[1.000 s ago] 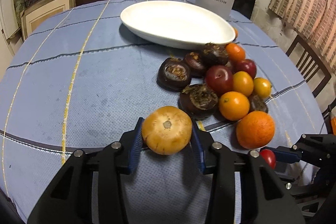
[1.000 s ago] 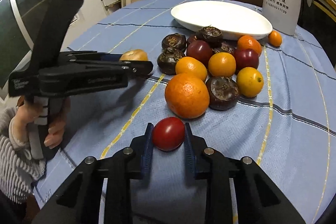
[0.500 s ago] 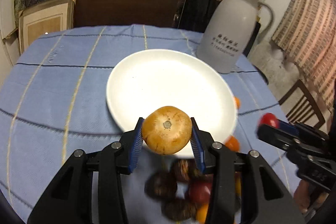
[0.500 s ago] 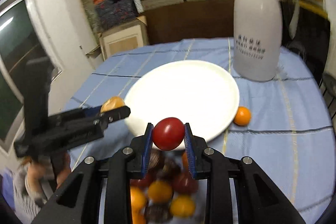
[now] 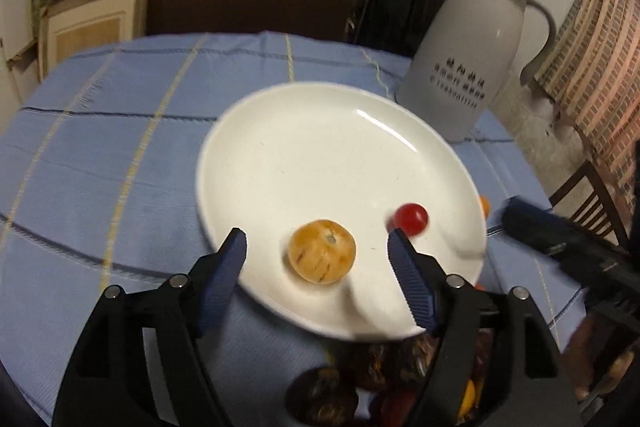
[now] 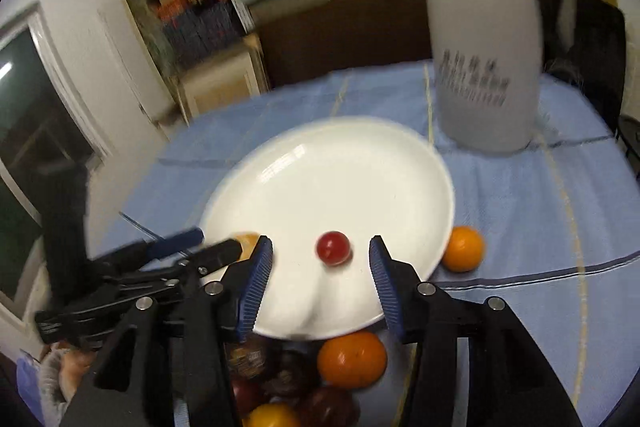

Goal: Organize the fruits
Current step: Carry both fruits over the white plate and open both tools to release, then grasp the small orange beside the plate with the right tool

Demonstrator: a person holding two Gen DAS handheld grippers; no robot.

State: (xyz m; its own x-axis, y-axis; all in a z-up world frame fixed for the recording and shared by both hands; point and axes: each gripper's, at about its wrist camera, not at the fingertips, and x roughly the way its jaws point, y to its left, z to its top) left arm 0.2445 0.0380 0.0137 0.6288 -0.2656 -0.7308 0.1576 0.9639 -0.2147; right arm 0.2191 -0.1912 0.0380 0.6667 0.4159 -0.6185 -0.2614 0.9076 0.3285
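Note:
A white plate (image 5: 340,155) lies on the blue checked tablecloth. A tan round fruit (image 5: 322,251) sits on its near side, between the widening jaws of my left gripper (image 5: 316,241); neither pad touches it. A small red fruit (image 6: 333,247) rests on the plate (image 6: 360,167) between the opening jaws of my right gripper (image 6: 320,247), clear of both pads. That red fruit (image 5: 410,219) shows in the left wrist view too, with the right gripper (image 5: 560,243) coming in from the right. The left gripper (image 6: 180,255) reaches in from the left in the right wrist view.
A tall white jug (image 5: 468,67) stands behind the plate to the right. A pile of dark, red and orange fruit (image 6: 352,359) lies just in front of the plate, and a lone orange (image 6: 462,249) touches its right rim. A wooden chair (image 5: 592,195) stands beyond the table.
Both grippers carried their fruit from the pile up over the plate, then their jaws came apart. The tan fruit and the red fruit have left the pads and are on the plate.

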